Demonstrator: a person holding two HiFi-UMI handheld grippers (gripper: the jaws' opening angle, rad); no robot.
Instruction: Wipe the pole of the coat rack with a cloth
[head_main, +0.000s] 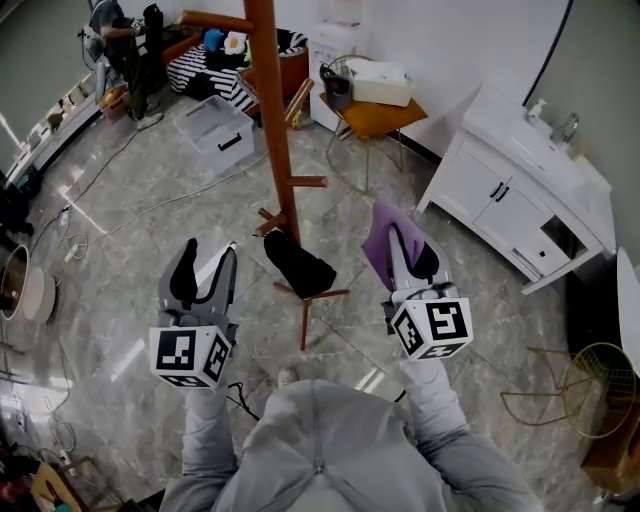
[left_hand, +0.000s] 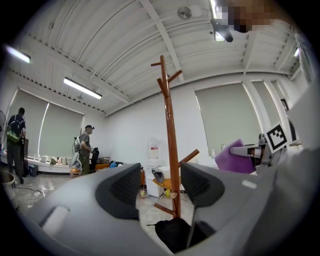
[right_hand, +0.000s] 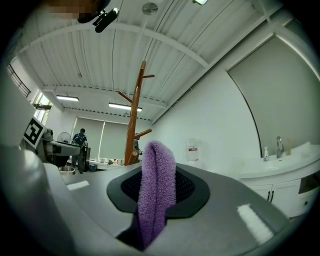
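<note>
The wooden coat rack pole (head_main: 273, 110) rises straight ahead of me, its short pegs and crossed feet (head_main: 305, 290) below. A black garment (head_main: 300, 265) hangs low on it. My right gripper (head_main: 402, 246) is shut on a purple cloth (head_main: 381, 243), to the right of the pole and apart from it. In the right gripper view the cloth (right_hand: 156, 190) stands folded between the jaws, with the pole (right_hand: 133, 115) behind to the left. My left gripper (head_main: 211, 265) stays open and holds nothing, left of the pole. In the left gripper view the pole (left_hand: 171, 145) shows between the jaws.
A white cabinet with a sink (head_main: 520, 185) stands at the right. An orange stool (head_main: 372, 118) carrying a white box is behind the rack. A clear bin (head_main: 215, 130) and a striped sofa (head_main: 215, 70) lie at the back left, where people stand (left_hand: 85, 147). Cables (head_main: 90, 190) cross the floor.
</note>
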